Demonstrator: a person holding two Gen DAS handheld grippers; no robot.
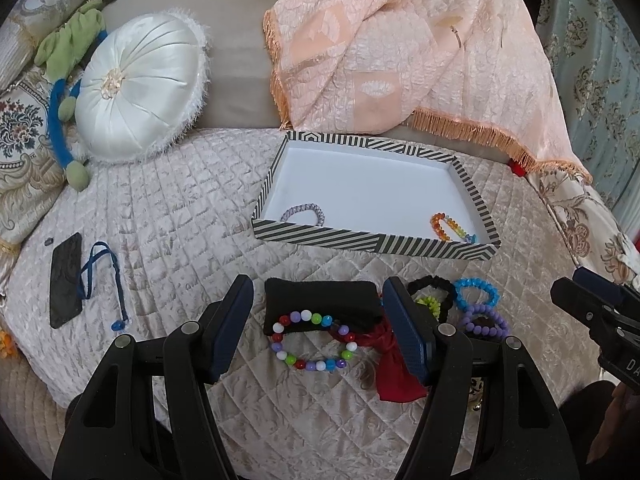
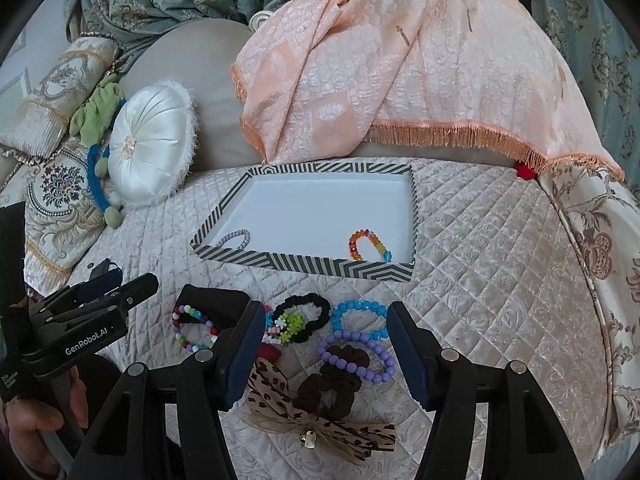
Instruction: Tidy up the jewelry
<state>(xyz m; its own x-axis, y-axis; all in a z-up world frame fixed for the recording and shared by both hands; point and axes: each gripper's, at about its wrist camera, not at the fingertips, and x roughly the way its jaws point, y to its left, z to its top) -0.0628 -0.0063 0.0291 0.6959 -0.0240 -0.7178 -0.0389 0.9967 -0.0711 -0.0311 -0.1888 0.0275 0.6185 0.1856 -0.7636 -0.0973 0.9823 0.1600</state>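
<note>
A striped tray (image 1: pixel 372 241) (image 2: pixel 304 264) on the quilted bed holds a lilac bracelet (image 1: pixel 303 214) (image 2: pixel 235 237) and a rainbow bracelet (image 1: pixel 452 227) (image 2: pixel 368 245). In front of it lie a multicolour bead bracelet (image 1: pixel 312 340) (image 2: pixel 194 327), a black pouch (image 1: pixel 320 300), a black scrunchie (image 2: pixel 304 316), a blue bracelet (image 1: pixel 478 294) (image 2: pixel 358 318), a purple bracelet (image 1: pixel 484 320) (image 2: pixel 356 354), a brown scrunchie (image 2: pixel 332 388) and a leopard bow (image 2: pixel 320 428). My left gripper (image 1: pixel 318 328) is open over the multicolour bracelet. My right gripper (image 2: pixel 326 354) is open over the purple bracelet.
A white round cushion (image 1: pixel 140 88) and a green-blue soft toy (image 1: pixel 68 92) sit at the back left. A peach fringed throw (image 1: pixel 400 52) drapes behind the tray. A black phone (image 1: pixel 66 280) and blue cord (image 1: pixel 108 280) lie at the left. A red cloth (image 1: pixel 392 364) lies by the pouch.
</note>
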